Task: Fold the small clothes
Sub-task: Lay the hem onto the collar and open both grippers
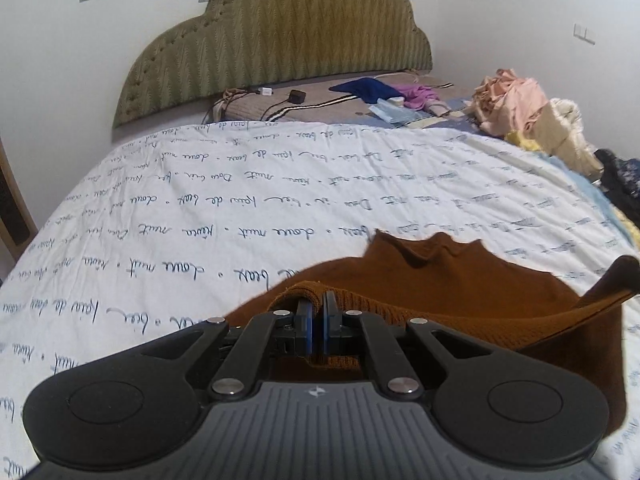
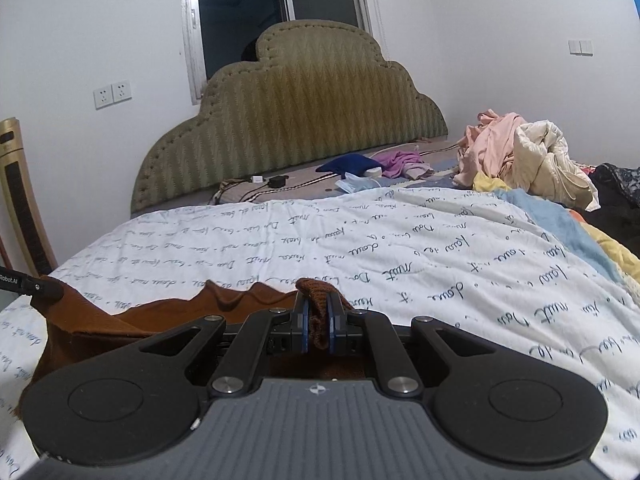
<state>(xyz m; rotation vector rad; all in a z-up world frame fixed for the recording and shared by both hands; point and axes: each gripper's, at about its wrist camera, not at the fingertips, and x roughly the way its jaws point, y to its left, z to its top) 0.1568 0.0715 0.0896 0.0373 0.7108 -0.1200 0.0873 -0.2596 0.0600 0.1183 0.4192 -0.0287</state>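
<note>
On the bed (image 1: 200, 208), near its close edge, the brown knit garment (image 1: 440, 280) lies spread across the printed white cover, and both claws hold its near hem. The left claw (image 1: 319, 312) is clamped on the ribbed edge at the left corner; from there the cloth runs away to the right and forward. The right claw (image 2: 316, 316) is pinched on a bunched bit of the same hem at the right corner, so the garment (image 2: 140, 320) stretches to its left. The long axis goes from claw to claw. I judge the fold must carry this hem forward, toward the far wavy edge; both claws are equally near.
</note>
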